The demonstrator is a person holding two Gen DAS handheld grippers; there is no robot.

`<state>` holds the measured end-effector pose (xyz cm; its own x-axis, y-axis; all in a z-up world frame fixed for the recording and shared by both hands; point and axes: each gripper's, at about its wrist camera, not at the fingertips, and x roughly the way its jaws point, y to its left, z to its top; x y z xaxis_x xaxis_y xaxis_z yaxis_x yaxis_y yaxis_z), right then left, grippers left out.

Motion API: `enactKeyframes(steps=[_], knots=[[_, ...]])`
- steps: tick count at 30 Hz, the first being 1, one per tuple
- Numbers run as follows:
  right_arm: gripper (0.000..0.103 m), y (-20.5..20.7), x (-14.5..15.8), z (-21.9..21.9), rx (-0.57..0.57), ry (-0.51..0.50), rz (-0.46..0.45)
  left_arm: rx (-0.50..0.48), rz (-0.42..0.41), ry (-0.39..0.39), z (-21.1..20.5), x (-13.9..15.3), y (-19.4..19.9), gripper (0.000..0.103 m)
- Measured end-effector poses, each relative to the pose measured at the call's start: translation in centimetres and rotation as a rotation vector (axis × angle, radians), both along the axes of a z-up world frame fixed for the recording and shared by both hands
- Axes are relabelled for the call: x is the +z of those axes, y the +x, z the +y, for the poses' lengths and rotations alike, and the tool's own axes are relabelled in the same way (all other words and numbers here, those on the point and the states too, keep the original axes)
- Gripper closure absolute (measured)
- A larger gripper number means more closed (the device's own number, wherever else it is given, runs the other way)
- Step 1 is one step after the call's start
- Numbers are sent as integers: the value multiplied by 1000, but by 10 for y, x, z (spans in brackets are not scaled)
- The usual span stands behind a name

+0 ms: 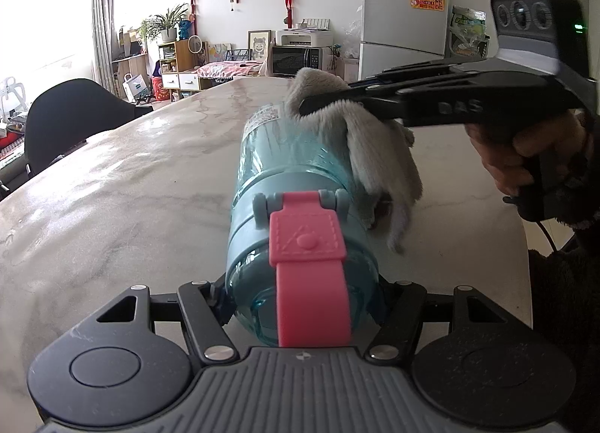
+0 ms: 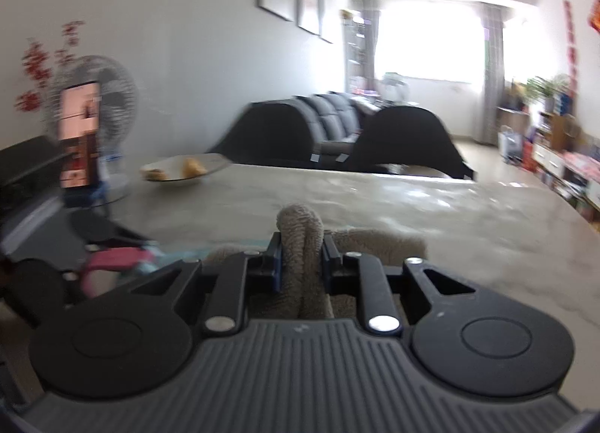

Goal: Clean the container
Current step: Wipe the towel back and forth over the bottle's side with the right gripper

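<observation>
Left wrist view looks along a teal bottle (image 1: 296, 178) lying on its side, its lid end with a pink strap (image 1: 309, 275) nearest the camera and its labelled base pointing away across a pale marble table (image 1: 112, 189). The left gripper (image 1: 300, 305) is clamped on the bottle's near end, one finger pressing each side. A grey cloth (image 1: 375, 148) drapes over the bottle's upper right flank, and the right gripper (image 1: 311, 105) reaches in from the right, gripped by a hand (image 1: 525, 155), its jaws pinched on the cloth above the bottle. To the left of the bottle the tabletop is bare all the way to its curved far edge, where a black chair (image 1: 71, 118) stands. To the right the table edge lies close, just past the cloth. Right wrist view, blurred, shows the cloth (image 2: 300, 245) bunched between the right gripper's (image 2: 300, 256) fingers, with bare tabletop (image 2: 450, 215) ahead and to the right. At far left stand a bowl (image 2: 180, 170), a phone (image 2: 78, 133) and a small fan (image 2: 108, 114), well apart from the bottle.
</observation>
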<state>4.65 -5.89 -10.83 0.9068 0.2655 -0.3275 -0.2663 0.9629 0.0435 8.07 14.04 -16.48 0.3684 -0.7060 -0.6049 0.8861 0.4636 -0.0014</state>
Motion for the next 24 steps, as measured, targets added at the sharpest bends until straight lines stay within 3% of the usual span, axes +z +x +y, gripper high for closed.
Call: enactKeyframes(steps=[5,9,13,18,21,24], knots=[[85,9,-12,-6,-149,-59,56,0,0,0,-1,0,-1,36],[86,5,-12,-4,-149,-49,27,0,0,0,-2,0,0,36],[86,-5,1,-3,-85,8,-39,-1,2,-1,-2,0,1,36],[86,-19,17,9,94,79,-115,-1,3,-1,-1,0,1,36],[86,-20,17,19,185,100,-104,-1,3,-1,-1,0,1,36],[86,-11,7,26,201,86,-62,-2,3,-1,-1,0,1,36]])
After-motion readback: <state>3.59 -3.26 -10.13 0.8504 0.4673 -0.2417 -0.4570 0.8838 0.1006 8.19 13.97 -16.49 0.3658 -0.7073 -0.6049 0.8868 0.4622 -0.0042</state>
